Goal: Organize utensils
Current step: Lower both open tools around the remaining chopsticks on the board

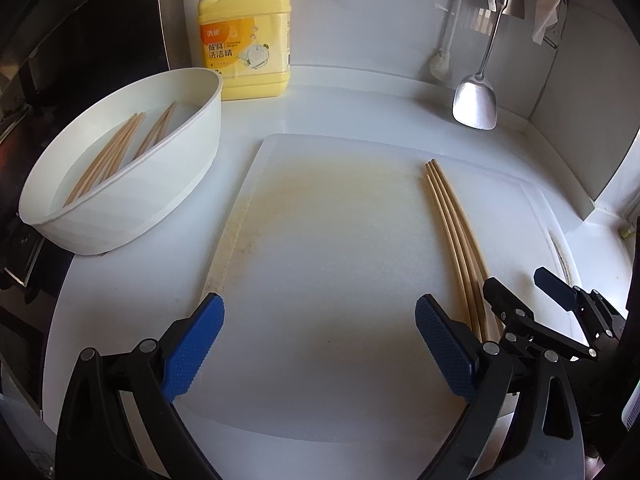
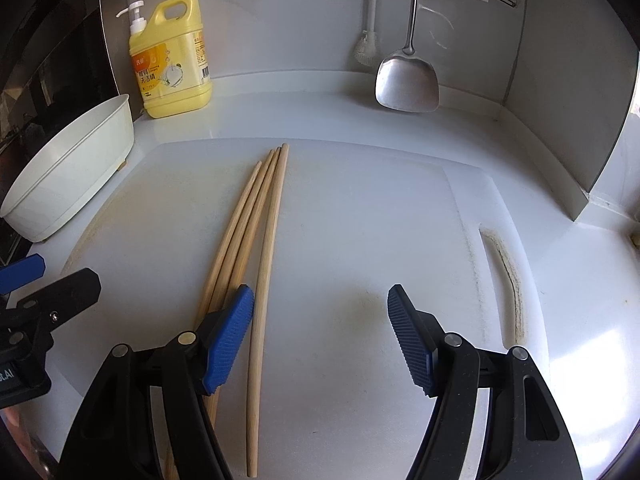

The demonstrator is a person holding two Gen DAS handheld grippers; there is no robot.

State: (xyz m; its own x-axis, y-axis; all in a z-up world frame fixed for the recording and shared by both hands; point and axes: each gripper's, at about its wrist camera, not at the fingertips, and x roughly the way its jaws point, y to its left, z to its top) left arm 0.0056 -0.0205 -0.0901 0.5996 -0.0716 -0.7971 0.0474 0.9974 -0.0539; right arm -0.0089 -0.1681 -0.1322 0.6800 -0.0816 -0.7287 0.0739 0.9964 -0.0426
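1. Left hand-held gripper (image 1: 320,344) spread wide, holding nothing, over the cutting board (image 1: 340,280).
2. Right hand-held gripper (image 2: 320,336) spread, holding nothing.
3. Four chopsticks (image 2: 256,240) lie on the board; more chopsticks in tub (image 1: 116,148).

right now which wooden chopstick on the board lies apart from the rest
The rightmost wooden chopstick on the white cutting board: a gap separates its near half from the three bunched chopsticks to its left.
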